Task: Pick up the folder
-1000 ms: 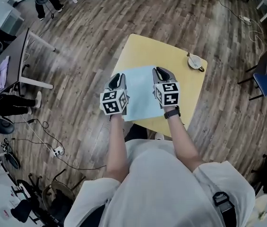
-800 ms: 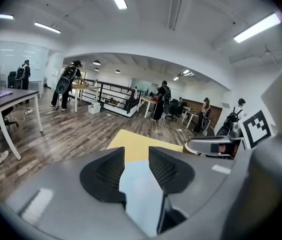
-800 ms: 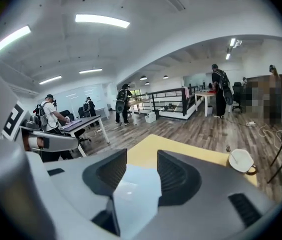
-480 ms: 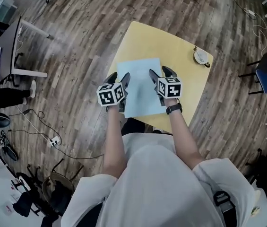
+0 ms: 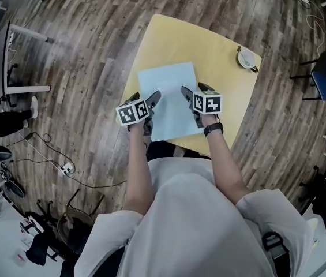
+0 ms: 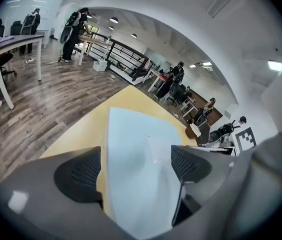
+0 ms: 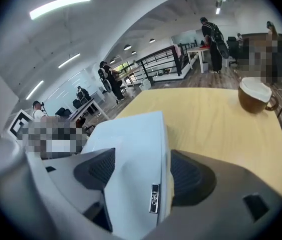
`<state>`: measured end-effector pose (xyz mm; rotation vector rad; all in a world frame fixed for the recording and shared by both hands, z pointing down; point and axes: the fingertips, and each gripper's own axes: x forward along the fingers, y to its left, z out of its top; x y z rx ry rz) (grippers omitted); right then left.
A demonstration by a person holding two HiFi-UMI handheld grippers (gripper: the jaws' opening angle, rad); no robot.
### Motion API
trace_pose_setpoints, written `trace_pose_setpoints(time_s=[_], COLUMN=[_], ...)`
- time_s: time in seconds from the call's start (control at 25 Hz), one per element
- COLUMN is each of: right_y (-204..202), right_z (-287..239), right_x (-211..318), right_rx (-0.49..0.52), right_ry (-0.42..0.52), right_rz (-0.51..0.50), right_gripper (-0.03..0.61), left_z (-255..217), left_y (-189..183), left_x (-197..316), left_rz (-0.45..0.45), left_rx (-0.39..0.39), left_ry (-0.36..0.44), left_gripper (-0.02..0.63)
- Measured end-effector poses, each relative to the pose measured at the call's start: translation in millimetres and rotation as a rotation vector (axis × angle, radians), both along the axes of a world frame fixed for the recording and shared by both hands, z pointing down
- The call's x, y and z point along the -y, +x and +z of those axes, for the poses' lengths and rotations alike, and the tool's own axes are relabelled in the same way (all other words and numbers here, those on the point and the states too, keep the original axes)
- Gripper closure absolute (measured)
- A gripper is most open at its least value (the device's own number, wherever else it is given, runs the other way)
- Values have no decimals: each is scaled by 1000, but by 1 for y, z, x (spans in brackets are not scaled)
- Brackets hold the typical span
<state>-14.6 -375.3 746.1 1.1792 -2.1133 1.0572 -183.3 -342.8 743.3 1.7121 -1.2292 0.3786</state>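
Folder [image 5: 171,97] lies flat on the yellow surface [image 5: 220,45]. Left tool [image 5: 152,105] and right tool [image 5: 190,94] have just been opening. Both are spread wide, with a folder side edge between each one's jaws. I'd squeeze both evenly, then lift level.

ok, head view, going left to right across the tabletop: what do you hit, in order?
left gripper → folder → right gripper → cup, all over the yellow table. Both grippers' jaws have just been opening, and each has an edge of the folder between them.
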Motion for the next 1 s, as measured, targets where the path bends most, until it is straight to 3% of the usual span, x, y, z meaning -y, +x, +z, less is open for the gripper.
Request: trace_pose_setpoints(time_s=[0.28, 0.52, 1.0], right_y=[6, 5, 7], right_z=[28, 29, 30], right_x=[-11, -9, -12], right_rx=[45, 70, 16], right_ry=[-70, -51, -124], right_rz=[55, 62, 61], right_gripper=[268, 268, 270], left_z=[31, 49, 48], left_y=[8, 12, 10], left_x=[-12, -16, -17], left_rz=[-30, -28, -5], left_rx=[-100, -86, -57], left_ry=[-76, -127, -161], left_gripper=[189, 190, 201])
